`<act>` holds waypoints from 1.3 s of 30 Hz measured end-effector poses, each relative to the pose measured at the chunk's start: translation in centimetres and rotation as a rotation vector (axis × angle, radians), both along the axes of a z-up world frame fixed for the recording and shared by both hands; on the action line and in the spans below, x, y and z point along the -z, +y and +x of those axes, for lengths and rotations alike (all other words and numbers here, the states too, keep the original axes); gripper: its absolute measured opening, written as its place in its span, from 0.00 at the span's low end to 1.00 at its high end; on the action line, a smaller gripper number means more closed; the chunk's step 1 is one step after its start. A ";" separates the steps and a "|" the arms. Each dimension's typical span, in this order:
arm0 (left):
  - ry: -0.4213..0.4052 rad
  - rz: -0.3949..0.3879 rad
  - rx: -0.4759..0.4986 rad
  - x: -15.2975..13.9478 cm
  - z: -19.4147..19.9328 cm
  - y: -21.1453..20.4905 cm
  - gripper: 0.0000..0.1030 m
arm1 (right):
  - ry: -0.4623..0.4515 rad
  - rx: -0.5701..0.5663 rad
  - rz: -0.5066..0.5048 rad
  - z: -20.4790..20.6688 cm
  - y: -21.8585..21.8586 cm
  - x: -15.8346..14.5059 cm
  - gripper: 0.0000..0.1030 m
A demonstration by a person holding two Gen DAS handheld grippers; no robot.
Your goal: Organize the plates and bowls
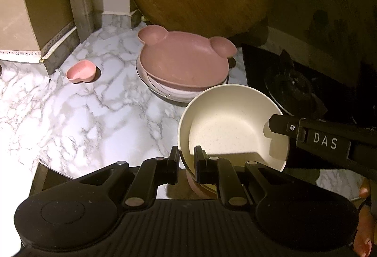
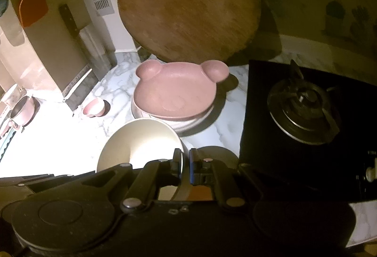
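Both our grippers clamp the cream bowl by its rim: the left gripper has its jaws closed on the near edge, the right gripper on the opposite side. We hold it above the marble counter, just beside the pink bear-shaped plate stacked on a white plate.

Right hand-held gripper clamping cream bowl rim, bear plate behind

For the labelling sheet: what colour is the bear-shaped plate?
Dusty pink all over; the bear-shaped plate shows best in the right wrist view.
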State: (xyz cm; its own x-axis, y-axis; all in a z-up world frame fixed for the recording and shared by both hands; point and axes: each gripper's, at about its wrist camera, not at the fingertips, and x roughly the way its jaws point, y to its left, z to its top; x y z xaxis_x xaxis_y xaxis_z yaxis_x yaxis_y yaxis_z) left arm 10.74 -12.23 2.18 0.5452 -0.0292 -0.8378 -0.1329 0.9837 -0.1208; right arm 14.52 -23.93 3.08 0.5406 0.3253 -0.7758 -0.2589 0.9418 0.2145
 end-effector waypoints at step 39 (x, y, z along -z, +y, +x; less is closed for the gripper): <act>0.072 0.033 0.084 4.5 1.9 -1.9 0.12 | 0.139 0.082 0.056 0.9 -2.6 5.8 0.16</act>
State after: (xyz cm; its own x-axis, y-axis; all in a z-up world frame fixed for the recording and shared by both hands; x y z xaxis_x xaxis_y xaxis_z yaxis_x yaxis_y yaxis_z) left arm 12.62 -14.18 -2.32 0.4807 -0.0436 -0.8758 -0.0573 0.9951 -0.0810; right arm 15.42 -26.52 -2.67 0.4563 0.3291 -0.8267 -0.1459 0.9442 0.2954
